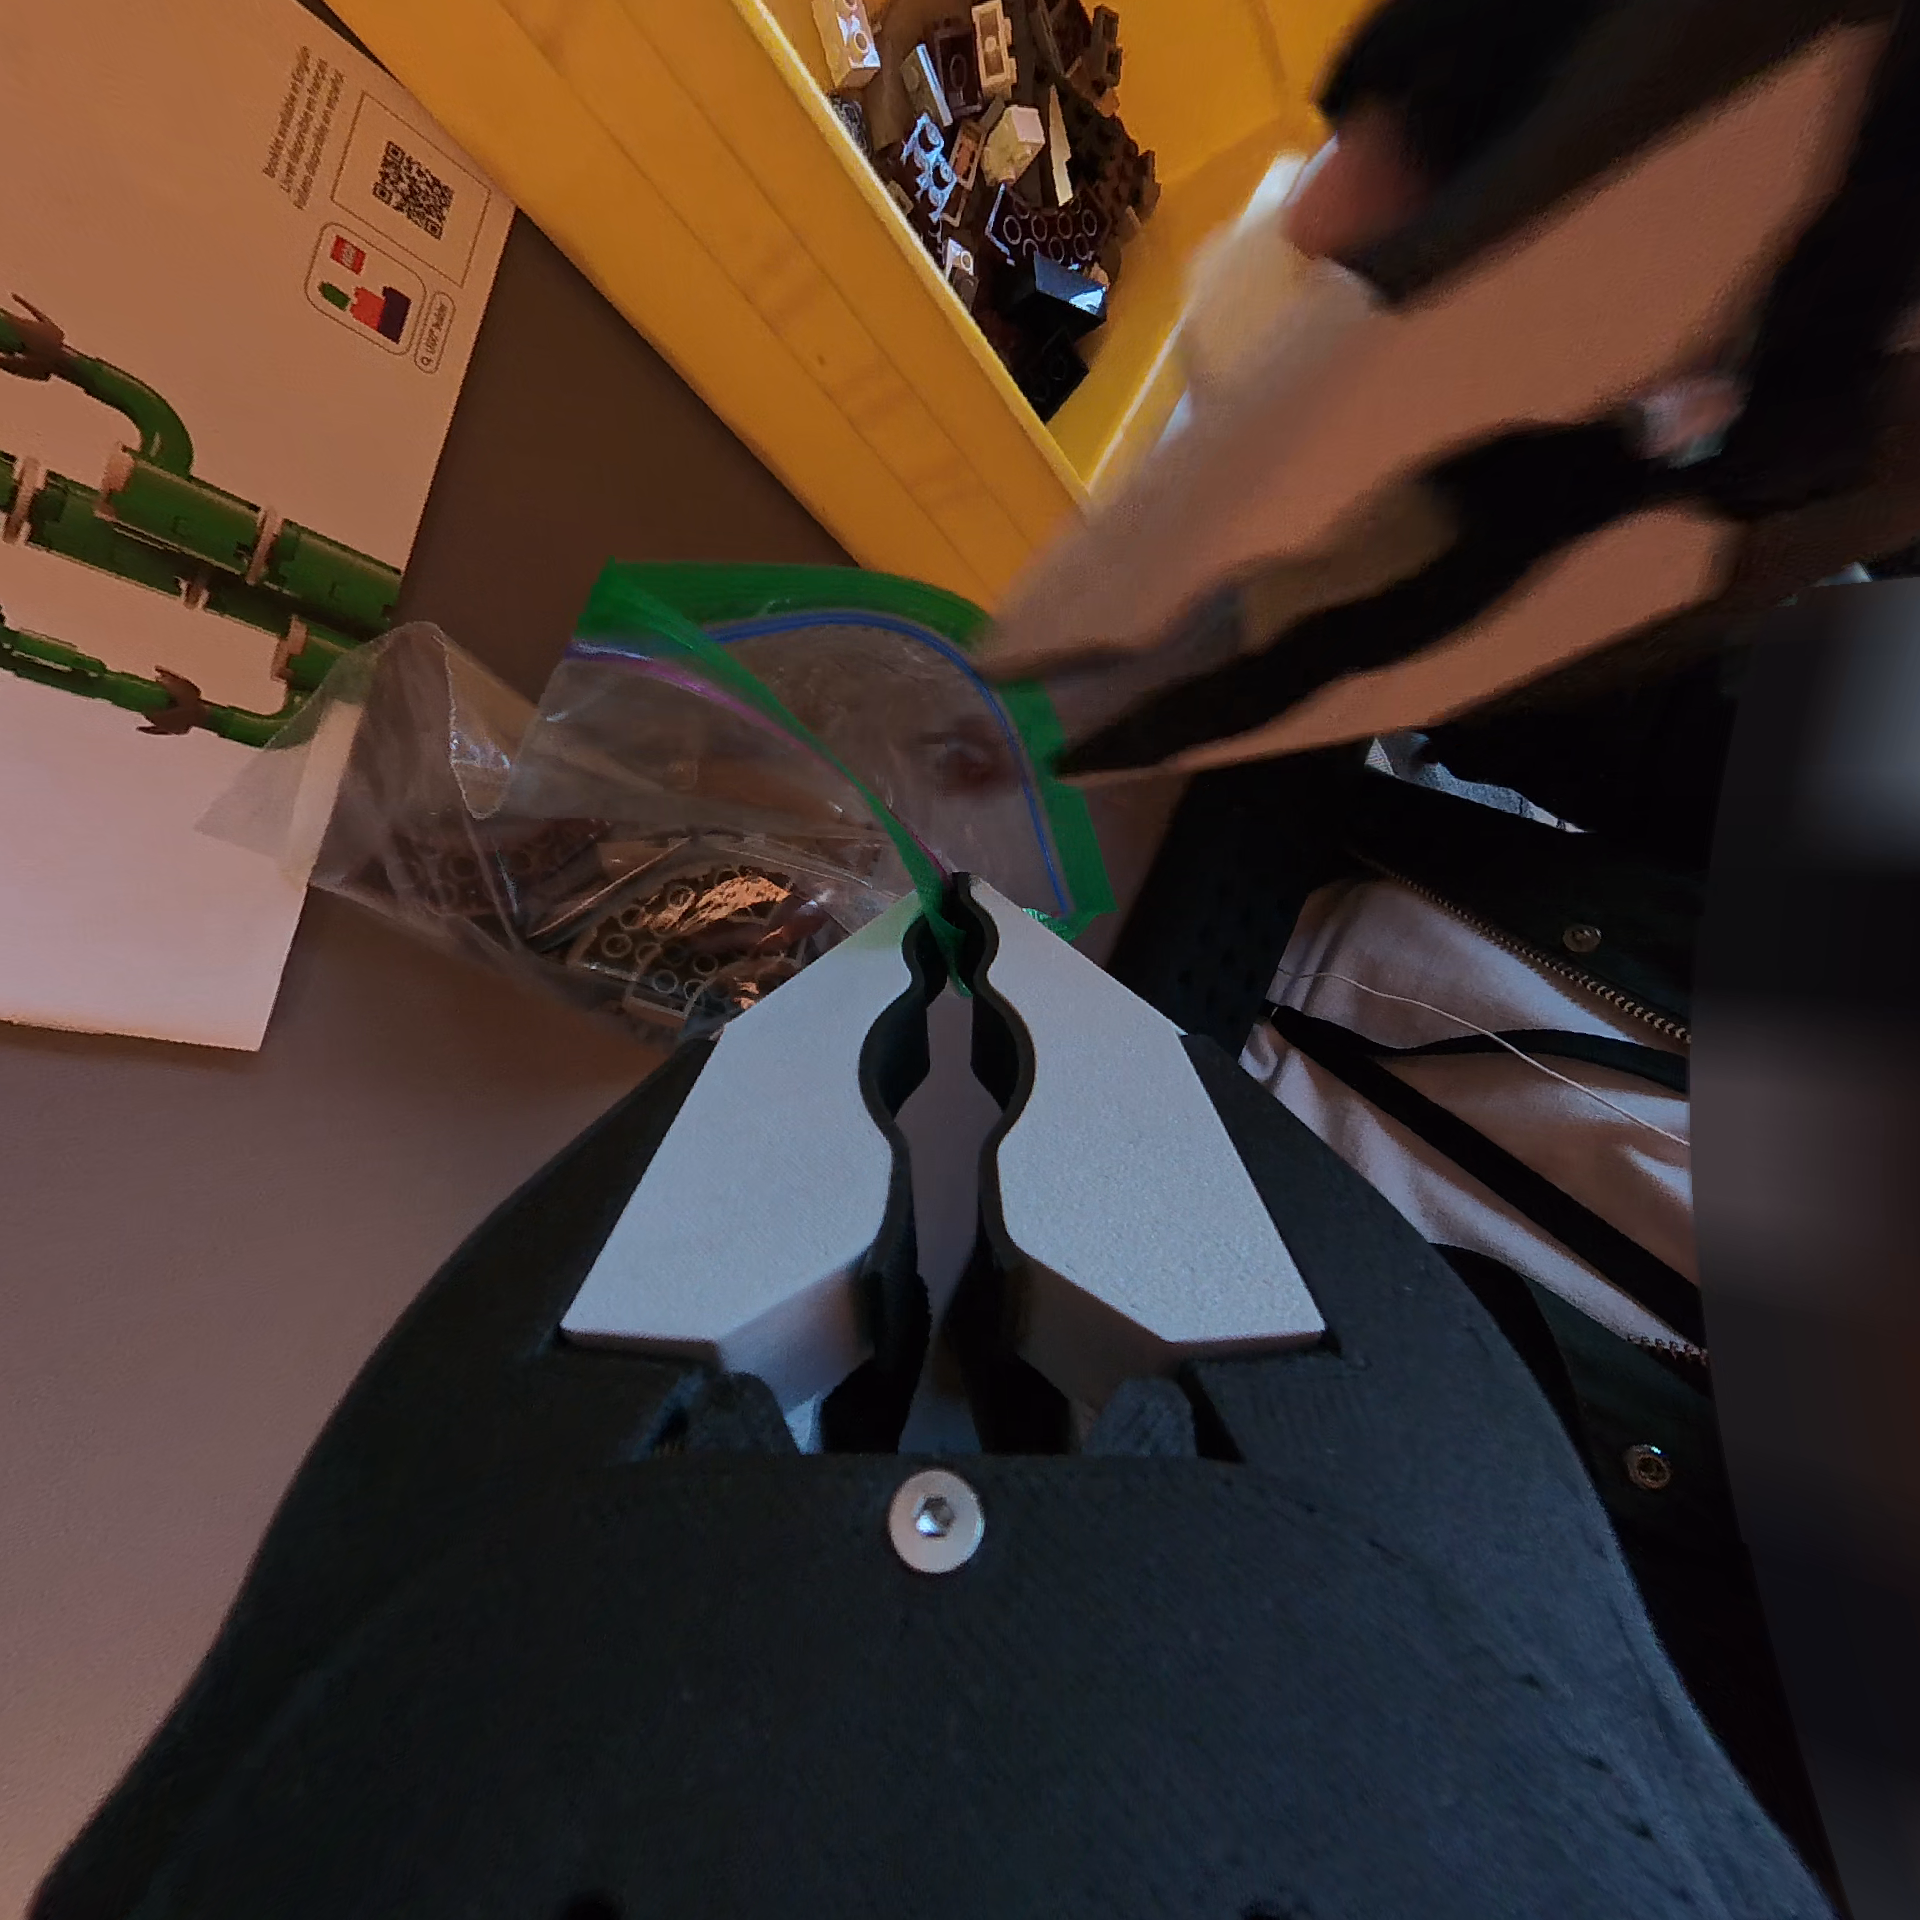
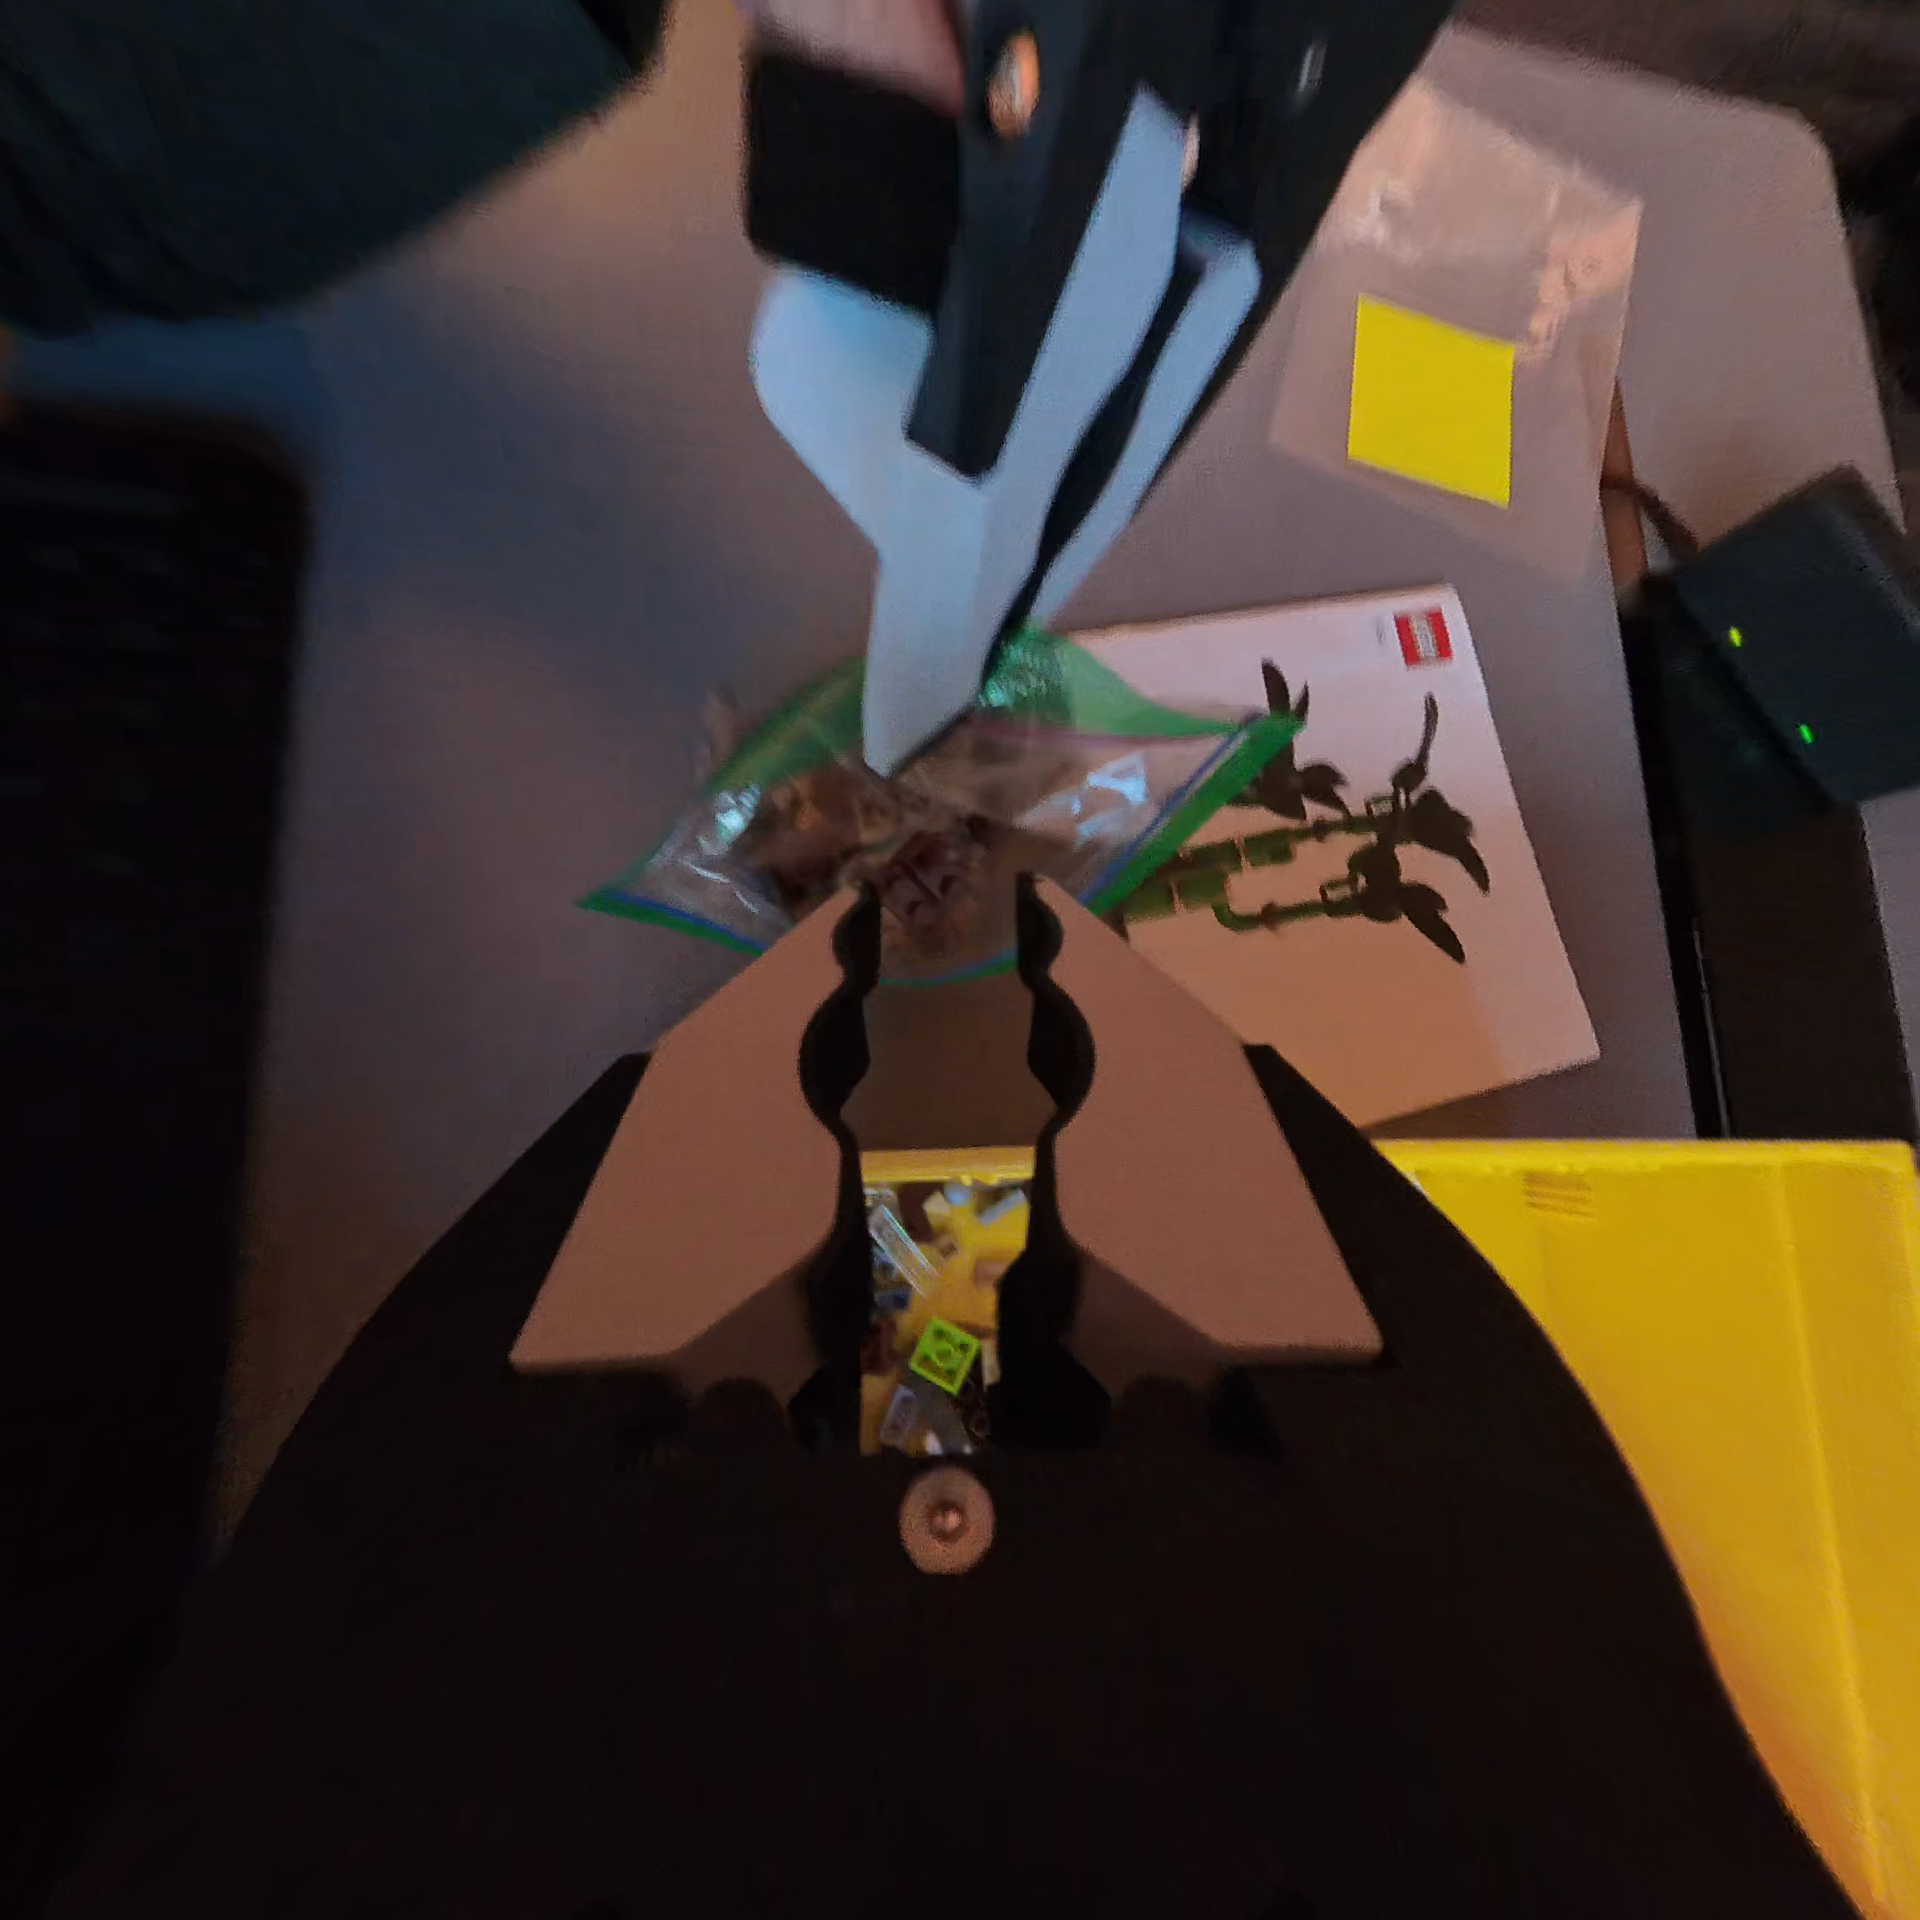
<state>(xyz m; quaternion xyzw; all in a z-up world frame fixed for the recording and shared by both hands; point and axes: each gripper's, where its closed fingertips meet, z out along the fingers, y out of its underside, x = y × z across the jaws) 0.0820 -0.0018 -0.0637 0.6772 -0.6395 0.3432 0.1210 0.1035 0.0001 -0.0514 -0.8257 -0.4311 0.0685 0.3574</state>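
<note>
Green plastic is what I have pinched: in the left wrist view my left gripper (image 1: 961,920) is clamped tight on the green zip rim of a clear zip bag (image 1: 665,790), at the near corner of its mouth. The mouth gapes, its rim arching up and away from my grip. Dark bricks (image 1: 665,935) sit heaped in the bottom of the bag, which rests on the grey table (image 1: 208,1247) and partly over a white instruction booklet (image 1: 156,540) showing a green stem. Past the bag stands a yellow bin (image 1: 831,343) with loose dark and pale pieces (image 1: 997,187) inside. My right gripper (image 1: 1039,717) comes in blurred from the upper right, its tips at the far side of the bag's rim. I cannot tell whether they touch it.

In the right wrist view my right gripper (image 2: 945,904) has its jaws apart with nothing between them, hanging above the bag's (image 2: 1091,800) open mouth, where the bricks show between the tips. The left gripper (image 2: 914,748) reaches down from the top onto the green rim. The booklet (image 2: 1351,987) lies just beside the bag. The yellow bin (image 2: 1662,1351) is beneath my right gripper, with mixed pieces (image 2: 935,1320) visible through the gap between its jaws. Farther off lie a second clear bag with a yellow square (image 2: 1455,343) and a black box with green lights (image 2: 1787,644).
</note>
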